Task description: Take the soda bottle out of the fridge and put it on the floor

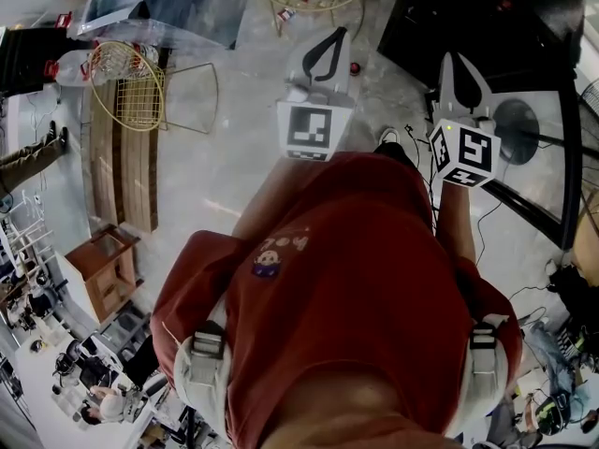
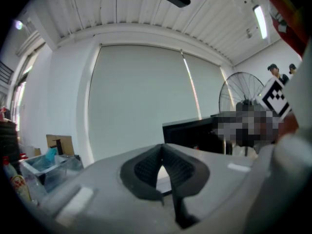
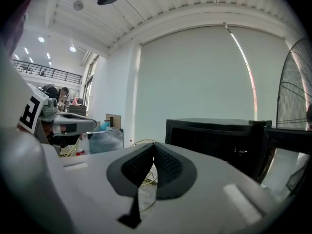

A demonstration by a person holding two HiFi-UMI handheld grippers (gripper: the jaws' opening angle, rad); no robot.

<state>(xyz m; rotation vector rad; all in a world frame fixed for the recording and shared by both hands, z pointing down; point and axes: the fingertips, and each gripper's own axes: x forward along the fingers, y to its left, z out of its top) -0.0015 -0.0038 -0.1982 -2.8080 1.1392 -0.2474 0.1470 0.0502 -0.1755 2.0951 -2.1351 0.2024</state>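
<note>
Black fridge (image 1: 496, 26) sits ahead and to our right, nearer the right gripper (image 1: 455, 59) than the left gripper (image 1: 337, 34); both sets of fingers pressed together on nothing, soda bottle not visible, presumably inside it.

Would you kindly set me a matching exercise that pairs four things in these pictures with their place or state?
Things:
1. left claw
2. black box-shaped fridge
3. gold wire-mesh basket next to the long wooden bench
4. small brown wooden table

Place or state:
A. at the left edge of the head view, below the middle
B. upper right of the head view
C. shut, with nothing in it
D. upper left of the head view

Pairs: 1-C; 2-B; 3-D; 4-A
</note>
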